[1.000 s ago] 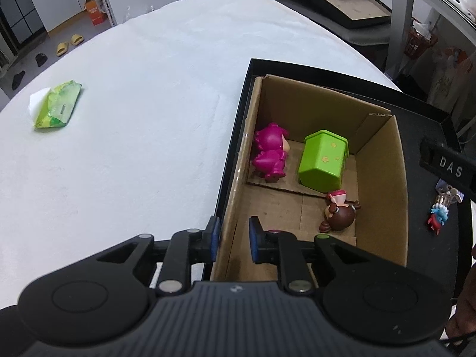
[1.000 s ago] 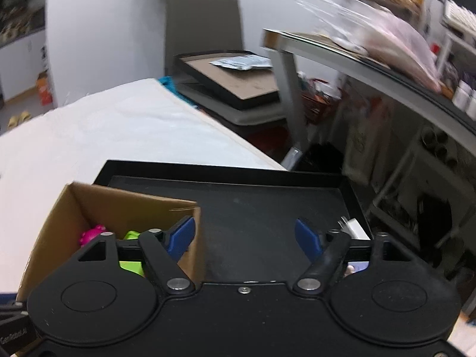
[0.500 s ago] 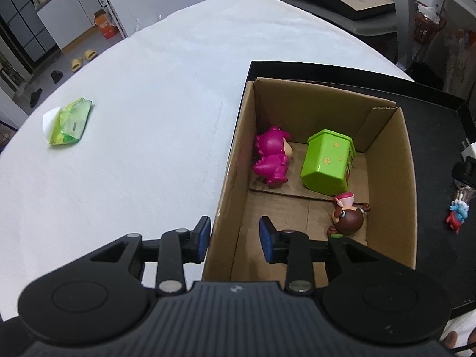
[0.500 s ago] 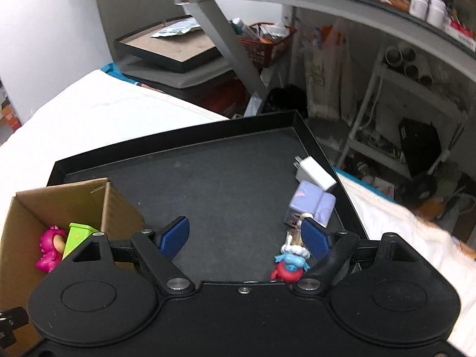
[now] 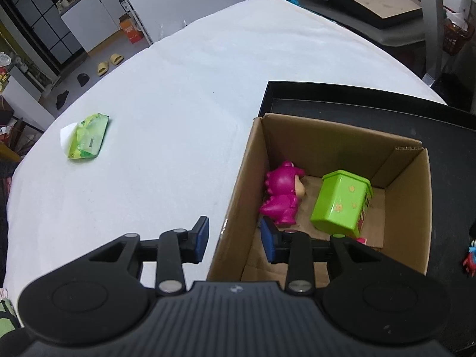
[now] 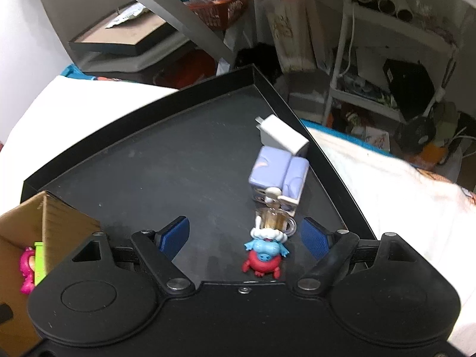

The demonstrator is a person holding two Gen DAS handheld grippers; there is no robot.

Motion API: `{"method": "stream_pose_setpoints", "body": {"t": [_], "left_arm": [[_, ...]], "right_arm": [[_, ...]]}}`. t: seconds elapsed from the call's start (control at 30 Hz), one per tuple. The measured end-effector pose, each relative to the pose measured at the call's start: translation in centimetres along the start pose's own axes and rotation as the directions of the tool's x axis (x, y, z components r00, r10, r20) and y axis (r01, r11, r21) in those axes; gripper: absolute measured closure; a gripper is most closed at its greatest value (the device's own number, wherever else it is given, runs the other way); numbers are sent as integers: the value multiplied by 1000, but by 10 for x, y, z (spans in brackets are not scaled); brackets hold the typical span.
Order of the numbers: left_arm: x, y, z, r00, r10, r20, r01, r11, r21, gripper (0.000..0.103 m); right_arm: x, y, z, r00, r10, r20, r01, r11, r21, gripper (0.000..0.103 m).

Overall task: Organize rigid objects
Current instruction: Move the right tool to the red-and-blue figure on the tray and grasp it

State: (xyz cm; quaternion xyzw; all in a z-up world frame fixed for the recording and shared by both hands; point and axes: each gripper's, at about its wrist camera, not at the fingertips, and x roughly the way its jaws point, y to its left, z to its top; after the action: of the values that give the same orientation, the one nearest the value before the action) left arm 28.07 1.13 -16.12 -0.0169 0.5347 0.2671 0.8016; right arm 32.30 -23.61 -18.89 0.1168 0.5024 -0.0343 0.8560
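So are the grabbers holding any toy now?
No. The left gripper straddles the cardboard box wall, unpressed; the right gripper hangs open over the blue-and-red figurine.

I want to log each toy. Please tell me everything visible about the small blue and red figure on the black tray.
The blue and red figure looks like glossy plastic: a blue creature with a white top, sitting on a red crab-like base. It stands on the black tray, close to a clear charm behind it; contact is unclear. It lies between the open right gripper pads, untouched.
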Motion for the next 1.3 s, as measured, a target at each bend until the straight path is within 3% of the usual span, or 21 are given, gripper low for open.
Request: {"method": "stream_pose_setpoints", "body": {"t": [0.27, 0.37, 0.47, 0.93, 1.3], "left_arm": [[8, -15, 10, 999, 36, -26, -35, 999, 23, 63], [8, -19, 10, 998, 49, -25, -48, 998, 39, 63], [7, -20, 9, 998, 56, -22, -55, 997, 49, 63], [3, -16, 6, 1000, 23, 1, -23, 998, 53, 63], [-3, -3, -4, 998, -52, 28, 50, 997, 57, 63]], "right_arm": [[22, -9, -4, 998, -23, -65, 25, 999, 34, 29], [31, -7, -10, 995, -40, -87, 41, 999, 11, 40], [26, -2, -13, 997, -63, -45, 62, 998, -29, 65], [-1, -5, -8, 996, 61, 58, -60, 998, -18, 66], [-38, 9, -5, 973, 147, 176, -126, 985, -121, 68]]}}
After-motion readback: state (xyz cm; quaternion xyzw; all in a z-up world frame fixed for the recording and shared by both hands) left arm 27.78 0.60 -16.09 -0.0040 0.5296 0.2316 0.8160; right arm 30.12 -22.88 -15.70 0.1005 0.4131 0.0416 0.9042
